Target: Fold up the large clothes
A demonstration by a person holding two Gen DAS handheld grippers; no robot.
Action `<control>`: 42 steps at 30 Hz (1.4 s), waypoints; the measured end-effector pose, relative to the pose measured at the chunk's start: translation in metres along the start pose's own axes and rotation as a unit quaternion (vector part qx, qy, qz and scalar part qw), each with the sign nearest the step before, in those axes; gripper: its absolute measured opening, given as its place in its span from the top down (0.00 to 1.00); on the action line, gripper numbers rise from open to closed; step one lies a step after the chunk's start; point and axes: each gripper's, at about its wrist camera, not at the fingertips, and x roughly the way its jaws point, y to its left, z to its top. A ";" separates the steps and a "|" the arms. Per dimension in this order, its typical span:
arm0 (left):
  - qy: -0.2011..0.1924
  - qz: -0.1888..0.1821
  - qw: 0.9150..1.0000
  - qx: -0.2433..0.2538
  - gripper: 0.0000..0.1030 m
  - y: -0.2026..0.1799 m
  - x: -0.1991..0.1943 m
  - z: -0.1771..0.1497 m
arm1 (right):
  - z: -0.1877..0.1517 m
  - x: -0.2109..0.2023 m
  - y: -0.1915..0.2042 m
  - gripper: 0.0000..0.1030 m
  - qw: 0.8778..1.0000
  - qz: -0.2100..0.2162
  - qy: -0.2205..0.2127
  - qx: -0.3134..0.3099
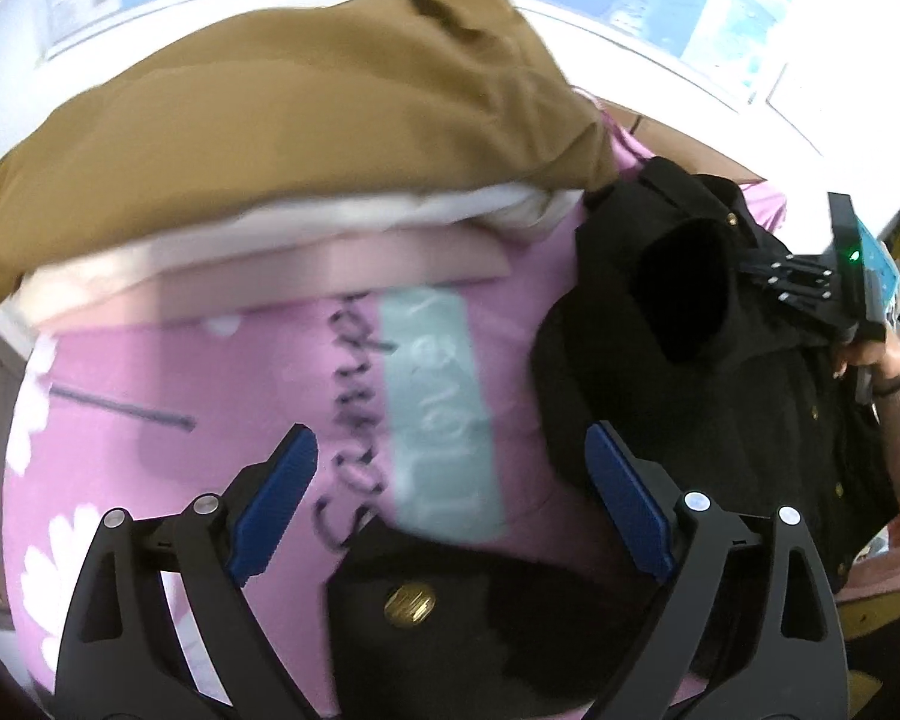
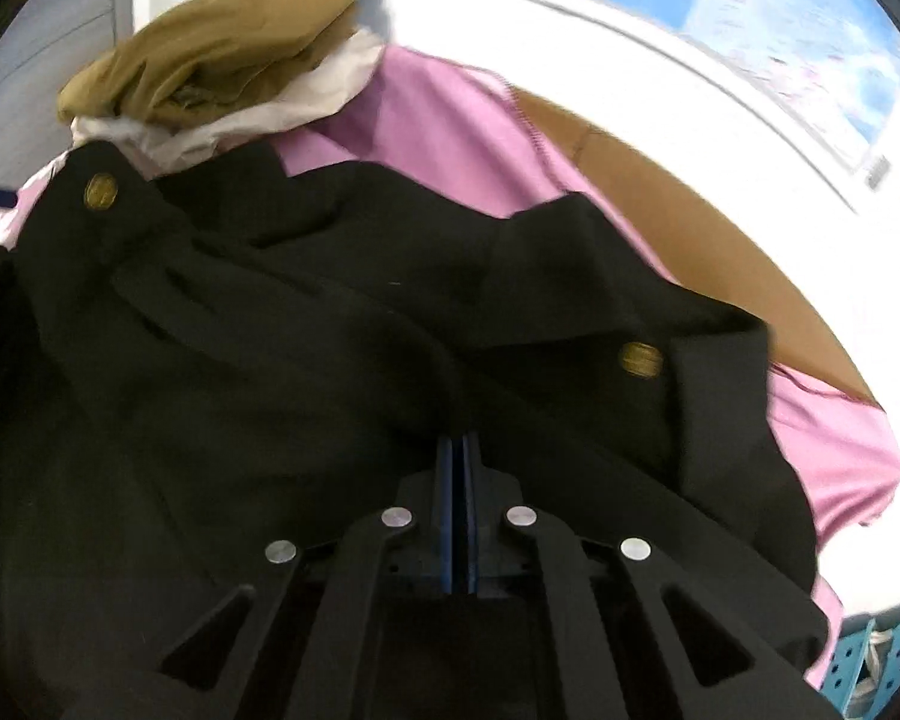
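— Blue-padded, the left claw [image 1: 450, 504] stands wide apart with nothing between its pads; what lies under it?

— A pink printed cloth with white flowers and a teal patch [image 1: 438, 414], spread flat, and at the bottom edge a flap of the black heavy coat with brass buttons [image 1: 720, 372]. One button sits just below the gap between the fingers.

— And the right claw [image 2: 457, 516]?

— Its blue pads are pressed together, and the black coat's fabric bunches right at their tips, so it looks pinched there. In the left view the same claw sits at the far right, held by a hand [image 1: 876, 360] in a pale pink sleeve.

— Where does the coat lie overall?

— Crumpled on the pink cloth, to the right of the left claw. Beyond it, a tan folded garment [image 1: 282, 138] rests on a white cloth [image 1: 330, 222], and a brown worktop [image 2: 678, 228] shows past the pink cloth's edge.
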 end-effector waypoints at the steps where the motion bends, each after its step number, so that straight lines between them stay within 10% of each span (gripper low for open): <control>1: 0.001 -0.002 1.000 -0.002 0.10 0.005 -0.002 -0.004 | -0.001 -0.001 -0.001 0.97 1.000 -0.010 0.000 0.001; 5: 0.009 -0.027 1.000 -0.001 0.07 0.017 -0.011 -0.024 | -0.005 -0.008 -0.007 0.96 0.999 -0.030 0.005 0.015; 10: 0.002 -0.063 0.998 0.017 0.07 0.010 -0.022 -0.049 | 0.000 -0.030 0.003 0.45 0.999 -0.013 -0.028 0.029; 23: -0.073 -0.109 0.989 0.072 0.05 -0.008 -0.081 -0.086 | 0.016 -0.089 0.151 0.34 0.966 0.230 -0.086 -0.081; 28: -0.007 -0.093 0.982 0.164 0.06 -0.053 -0.050 -0.096 | 0.015 -0.081 0.183 0.32 0.958 0.264 -0.070 -0.084; 30: 0.032 -0.044 0.979 0.198 0.26 -0.068 -0.024 -0.098 | 0.015 -0.076 0.182 0.32 0.959 0.270 -0.062 -0.062; 31: 0.054 -0.010 0.977 0.207 0.54 -0.071 -0.011 -0.096 | 0.013 -0.075 0.180 0.32 0.960 0.271 -0.059 -0.048; 34: 0.035 -0.050 0.983 0.172 0.86 -0.060 -0.026 -0.076 | 0.005 -0.084 0.169 0.32 0.959 0.273 -0.068 -0.022; 42: -0.082 -0.131 0.986 0.054 0.87 -0.023 -0.125 0.013 | 0.007 -0.122 0.151 0.29 0.949 0.277 -0.149 0.009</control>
